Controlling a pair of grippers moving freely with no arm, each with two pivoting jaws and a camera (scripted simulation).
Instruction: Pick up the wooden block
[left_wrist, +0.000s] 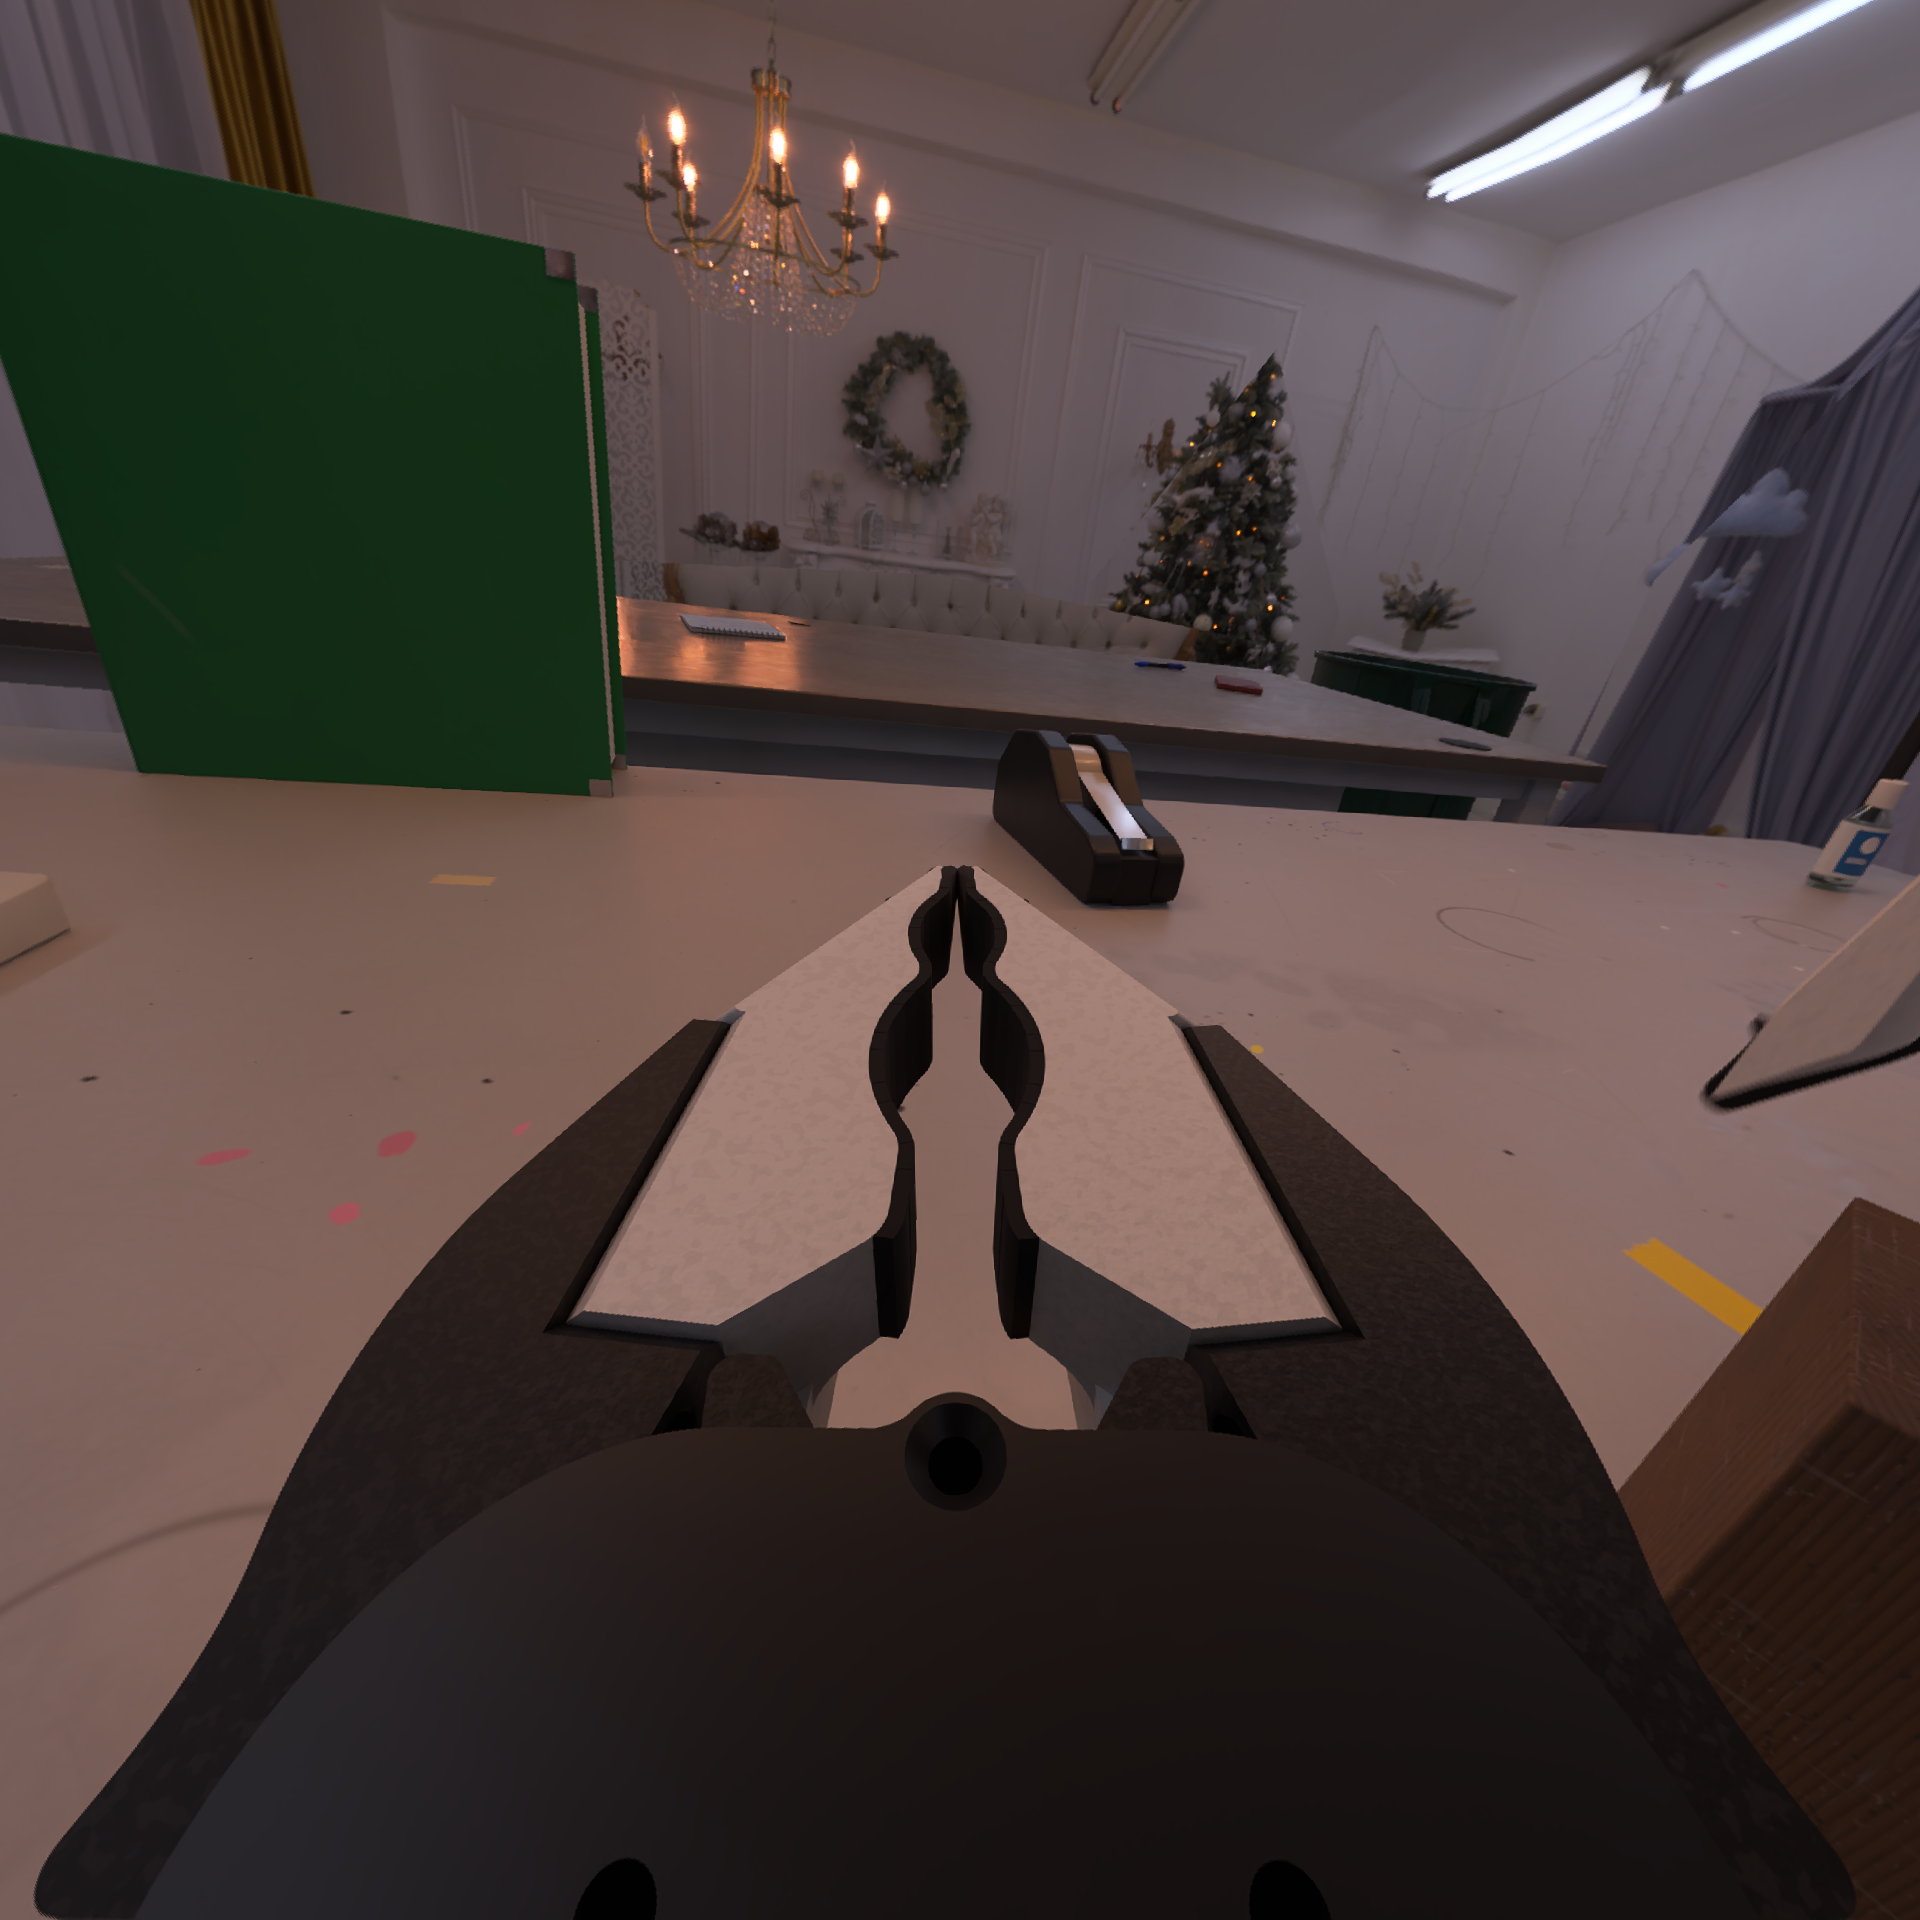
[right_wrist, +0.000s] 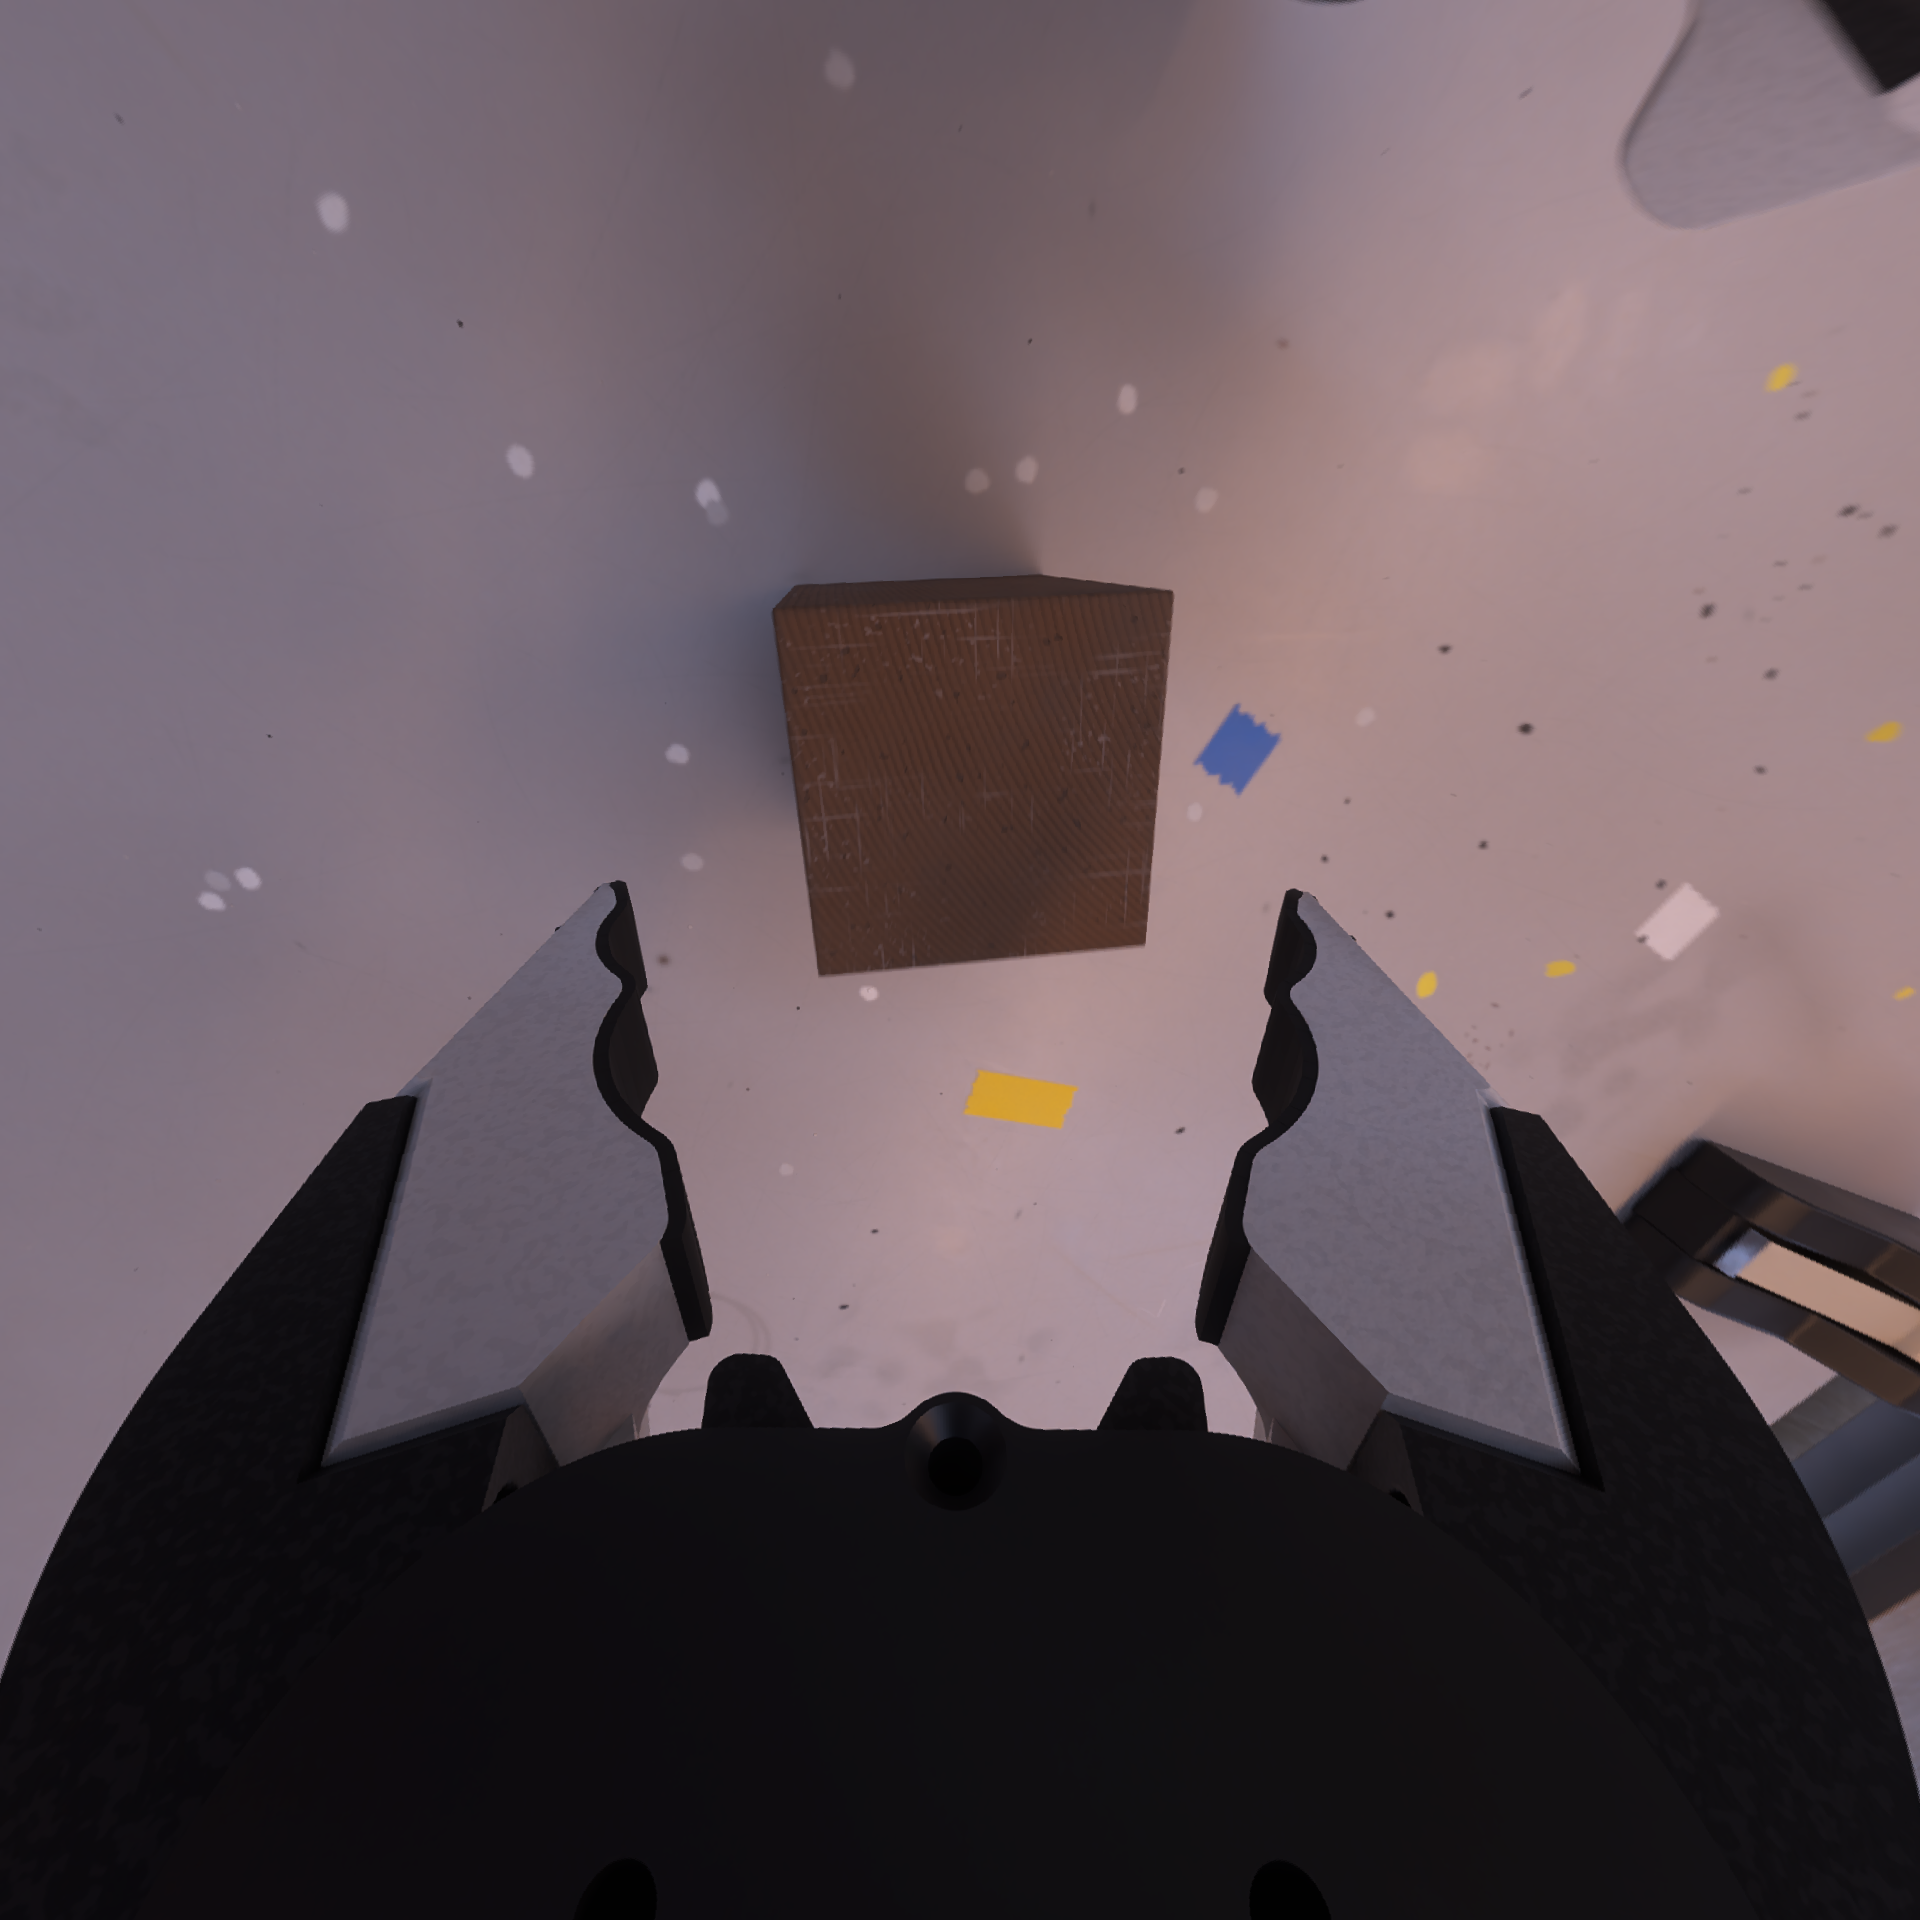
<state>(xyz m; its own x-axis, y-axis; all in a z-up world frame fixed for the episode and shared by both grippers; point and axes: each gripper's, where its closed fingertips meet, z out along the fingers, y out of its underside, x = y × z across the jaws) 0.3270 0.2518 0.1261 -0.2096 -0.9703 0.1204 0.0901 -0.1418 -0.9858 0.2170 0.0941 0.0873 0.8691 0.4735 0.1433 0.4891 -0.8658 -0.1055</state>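
Our right claw (right_wrist: 954, 899) hangs wide open above the untouched brown wooden cube block (right_wrist: 975, 774); our left claw (left_wrist: 957, 875) sits closed, empty.

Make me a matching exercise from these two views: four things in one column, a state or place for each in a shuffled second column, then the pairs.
1. left gripper
2. right gripper
3. block
4. tape dispenser

A. brown, on the table, ahead of open fingers
B. black, beyond shut fingertips
C. fingers shut, holding nothing
D. fingers spread wide, empty

Pairs: 1-C, 2-D, 3-A, 4-B
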